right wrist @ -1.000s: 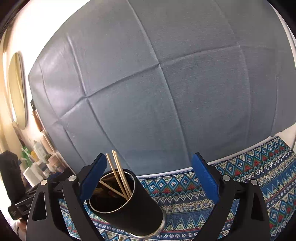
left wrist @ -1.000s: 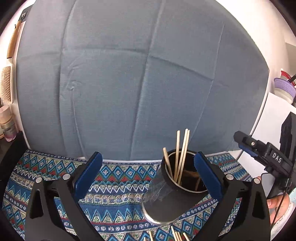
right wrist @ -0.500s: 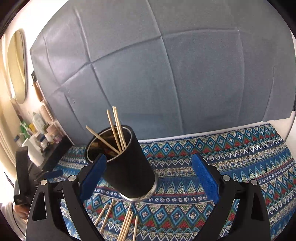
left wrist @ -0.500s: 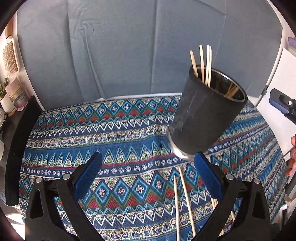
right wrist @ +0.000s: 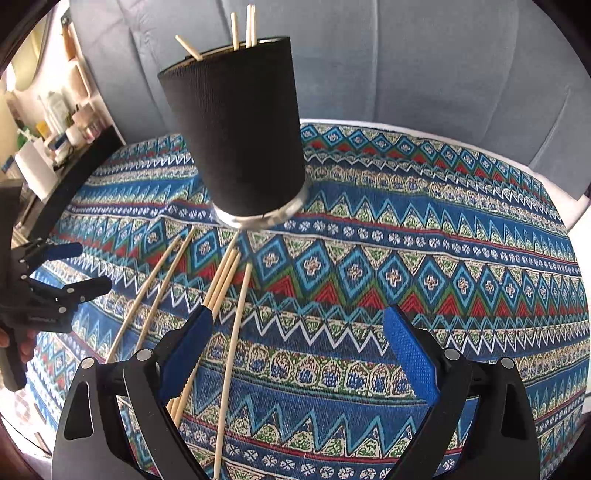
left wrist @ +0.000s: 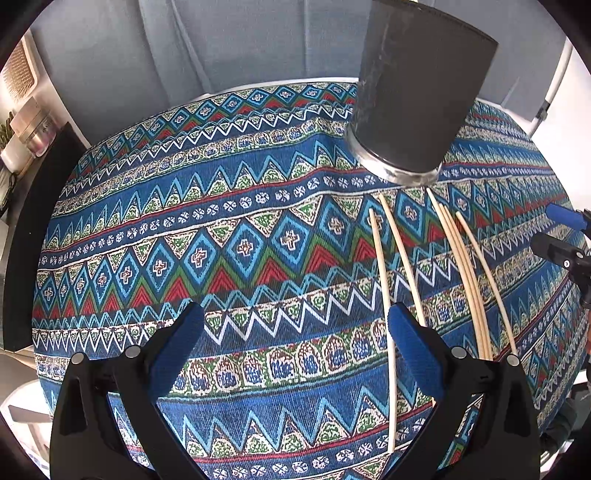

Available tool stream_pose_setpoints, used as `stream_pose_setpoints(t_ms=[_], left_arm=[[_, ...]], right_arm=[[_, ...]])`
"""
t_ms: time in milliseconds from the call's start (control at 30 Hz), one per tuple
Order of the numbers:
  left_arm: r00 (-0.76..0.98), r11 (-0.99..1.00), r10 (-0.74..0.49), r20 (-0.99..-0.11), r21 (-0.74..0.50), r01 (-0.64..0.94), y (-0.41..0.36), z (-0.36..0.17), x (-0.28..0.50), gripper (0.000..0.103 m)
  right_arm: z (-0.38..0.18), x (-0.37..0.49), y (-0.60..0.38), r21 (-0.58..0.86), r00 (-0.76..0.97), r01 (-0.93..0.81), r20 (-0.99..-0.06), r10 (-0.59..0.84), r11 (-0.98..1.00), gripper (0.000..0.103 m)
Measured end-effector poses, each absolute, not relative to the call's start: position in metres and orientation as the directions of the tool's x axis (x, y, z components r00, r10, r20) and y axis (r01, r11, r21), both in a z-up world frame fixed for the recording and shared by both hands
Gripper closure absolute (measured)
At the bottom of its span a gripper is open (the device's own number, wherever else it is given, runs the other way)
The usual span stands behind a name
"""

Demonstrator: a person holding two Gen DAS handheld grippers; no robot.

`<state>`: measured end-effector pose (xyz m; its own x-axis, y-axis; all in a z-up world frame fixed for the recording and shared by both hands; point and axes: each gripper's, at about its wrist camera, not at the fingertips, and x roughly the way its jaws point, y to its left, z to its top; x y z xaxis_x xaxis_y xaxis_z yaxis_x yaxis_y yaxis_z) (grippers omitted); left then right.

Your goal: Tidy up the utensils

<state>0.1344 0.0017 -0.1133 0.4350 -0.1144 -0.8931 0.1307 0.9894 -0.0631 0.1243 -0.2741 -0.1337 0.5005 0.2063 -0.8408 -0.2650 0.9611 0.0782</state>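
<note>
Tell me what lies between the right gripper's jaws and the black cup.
In the right wrist view, only patterned cloth separates the right gripper from the black cup; loose sticks lie leftward.

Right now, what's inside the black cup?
Four wooden sticks poke above the rim of the black cup in the right wrist view. Its wall hides the inside, so anything shorter cannot be seen. More loose sticks lie on the patterned cloth.
</note>
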Motion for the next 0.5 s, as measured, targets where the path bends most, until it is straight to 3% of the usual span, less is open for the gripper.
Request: stream_pose_setpoints(t_ms=[500], left_arm=[[0.344, 0.992, -0.07, -0.936, -0.029, 0.121, -0.017, -0.142, 0.136, 0.006]], right_arm=[[-0.178, 0.122, -0.249, 0.031, 0.353, -0.287, -0.926, 0.135, 0.957, 0.014]])
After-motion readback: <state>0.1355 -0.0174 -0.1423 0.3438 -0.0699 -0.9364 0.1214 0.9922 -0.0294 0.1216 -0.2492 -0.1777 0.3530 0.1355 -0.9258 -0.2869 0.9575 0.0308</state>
